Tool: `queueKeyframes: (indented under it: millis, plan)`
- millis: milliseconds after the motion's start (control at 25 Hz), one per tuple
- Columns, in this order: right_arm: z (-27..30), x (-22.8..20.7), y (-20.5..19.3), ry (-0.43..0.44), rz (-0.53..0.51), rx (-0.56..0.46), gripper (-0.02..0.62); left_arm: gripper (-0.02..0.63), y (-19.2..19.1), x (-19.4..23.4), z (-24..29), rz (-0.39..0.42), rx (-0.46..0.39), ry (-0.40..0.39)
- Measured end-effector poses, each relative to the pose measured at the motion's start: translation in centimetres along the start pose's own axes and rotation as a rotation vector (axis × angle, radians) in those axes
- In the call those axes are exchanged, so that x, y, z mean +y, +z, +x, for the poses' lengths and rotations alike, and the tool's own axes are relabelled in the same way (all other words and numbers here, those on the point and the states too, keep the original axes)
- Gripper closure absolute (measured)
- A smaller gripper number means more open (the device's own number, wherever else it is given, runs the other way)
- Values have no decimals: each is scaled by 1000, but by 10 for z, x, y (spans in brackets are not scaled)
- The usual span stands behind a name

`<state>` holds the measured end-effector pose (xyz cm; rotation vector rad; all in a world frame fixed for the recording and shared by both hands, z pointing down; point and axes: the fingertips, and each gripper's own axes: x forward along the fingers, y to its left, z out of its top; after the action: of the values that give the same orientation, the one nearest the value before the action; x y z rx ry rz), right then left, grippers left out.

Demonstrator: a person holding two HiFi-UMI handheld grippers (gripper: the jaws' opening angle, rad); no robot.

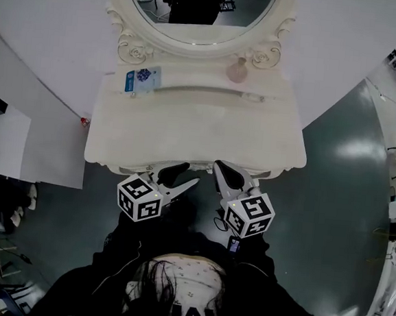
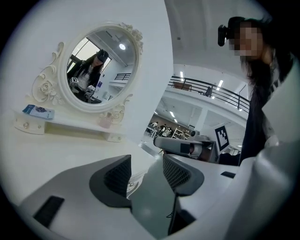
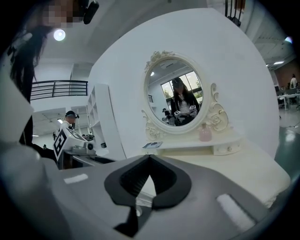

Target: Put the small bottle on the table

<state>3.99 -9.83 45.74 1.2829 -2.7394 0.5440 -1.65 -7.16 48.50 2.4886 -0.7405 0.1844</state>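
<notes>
A cream dressing table (image 1: 187, 129) is standing on the grey floor (image 1: 342, 166). Its raised shelf (image 1: 197, 86) is carrying 1 pink bottle (image 1: 237, 70), 1 blue packet (image 1: 142, 79) and an oval mirror (image 1: 194, 45).

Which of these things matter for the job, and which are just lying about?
For the job:
pink bottle
table
left gripper, open and empty
right gripper, shut and empty

Just lying about:
mirror
blue card

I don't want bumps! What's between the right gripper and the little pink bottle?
Nothing. In the head view, only bare table top lies between the right gripper and the pink bottle on its shelf.
</notes>
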Motion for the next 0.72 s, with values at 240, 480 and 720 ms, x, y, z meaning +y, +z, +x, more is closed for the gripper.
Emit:
queueKeyframes:
  millis: [240,480,720]
  plan:
    - [-56,16,-18,47,-1,-7,586,505,-29,-59,-4,16,-27,37]
    - [-99,34,-39,75,5,-3,586,541,-66,-104,-8,12,-2,58]
    - [-118,49,-49,88,-2,0,586,541,-75,-127,-16,19,9,72]
